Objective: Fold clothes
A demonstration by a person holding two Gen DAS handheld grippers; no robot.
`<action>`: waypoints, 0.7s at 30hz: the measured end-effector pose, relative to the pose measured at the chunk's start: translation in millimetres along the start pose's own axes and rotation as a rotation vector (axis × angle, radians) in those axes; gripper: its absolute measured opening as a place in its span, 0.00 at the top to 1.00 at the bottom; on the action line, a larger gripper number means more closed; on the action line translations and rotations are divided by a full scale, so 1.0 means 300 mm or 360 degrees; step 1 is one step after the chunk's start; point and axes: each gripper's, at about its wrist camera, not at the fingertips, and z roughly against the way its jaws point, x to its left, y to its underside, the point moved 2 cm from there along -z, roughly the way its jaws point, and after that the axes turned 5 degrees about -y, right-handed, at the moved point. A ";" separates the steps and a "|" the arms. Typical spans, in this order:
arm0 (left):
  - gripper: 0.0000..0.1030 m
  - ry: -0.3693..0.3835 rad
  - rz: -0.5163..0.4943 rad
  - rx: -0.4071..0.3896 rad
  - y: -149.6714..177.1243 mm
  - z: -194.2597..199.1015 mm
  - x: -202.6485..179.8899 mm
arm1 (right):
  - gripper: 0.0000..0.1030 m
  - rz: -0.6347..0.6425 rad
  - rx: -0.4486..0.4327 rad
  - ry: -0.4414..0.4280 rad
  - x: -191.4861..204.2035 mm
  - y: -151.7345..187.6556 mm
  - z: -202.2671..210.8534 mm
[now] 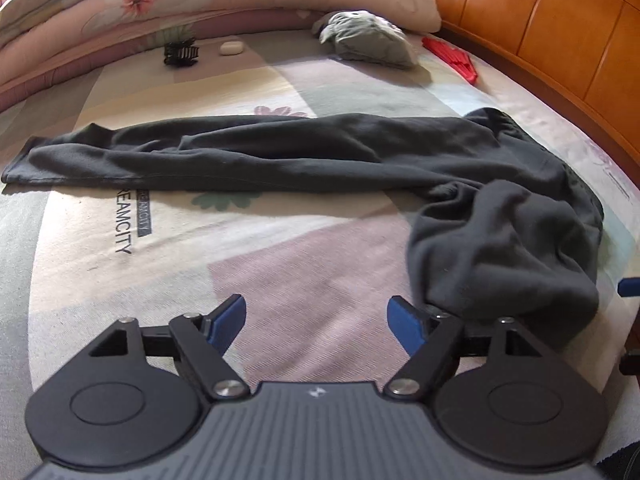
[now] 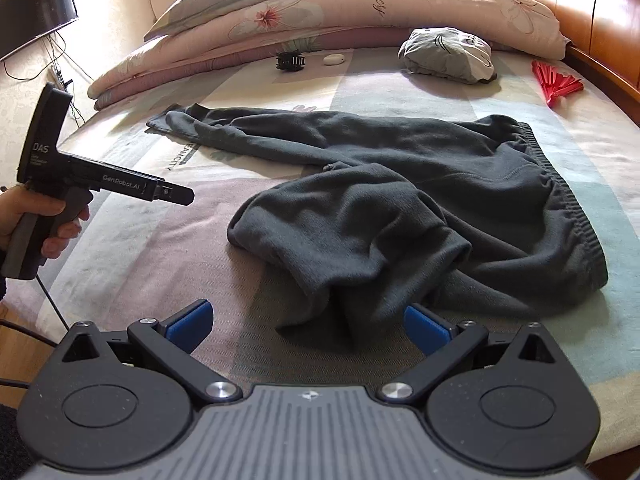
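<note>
Dark grey sweatpants (image 1: 320,156) lie on the bed. One leg stretches out flat to the left; the other leg (image 2: 352,224) is bunched and folded toward the near edge. The elastic waistband (image 2: 568,200) is at the right. My left gripper (image 1: 316,320) is open and empty over the bedsheet, with the bunched leg's cuff resting by its right finger. It also shows from the side in the right wrist view (image 2: 176,194). My right gripper (image 2: 308,324) is open, just short of the bunched leg's cuff, with nothing between its fingers.
A folded grey garment (image 2: 448,54), a red folded fan (image 2: 556,82), a black hair clip (image 2: 290,61) and a white case (image 2: 334,59) lie at the far side. A quilt and pillows (image 2: 320,12) are stacked behind. An orange wooden headboard (image 1: 560,28) runs along the right.
</note>
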 end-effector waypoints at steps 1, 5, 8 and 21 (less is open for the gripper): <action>0.21 -0.0003 -0.0032 -0.0015 0.018 0.016 -0.036 | 0.00 -0.0001 0.0001 0.0006 -0.003 0.012 0.005; 0.21 -0.0062 -0.0111 -0.0018 0.070 0.053 -0.143 | 0.00 0.0003 -0.0005 0.0019 -0.014 0.051 0.024; 0.17 -0.0148 -0.0108 -0.0027 0.101 0.072 -0.199 | 0.00 0.0031 -0.0025 0.0040 -0.015 0.065 0.035; 0.15 -0.0378 0.0022 0.0045 0.201 0.130 -0.199 | 0.00 0.0402 -0.0122 0.0131 0.052 -0.006 -0.014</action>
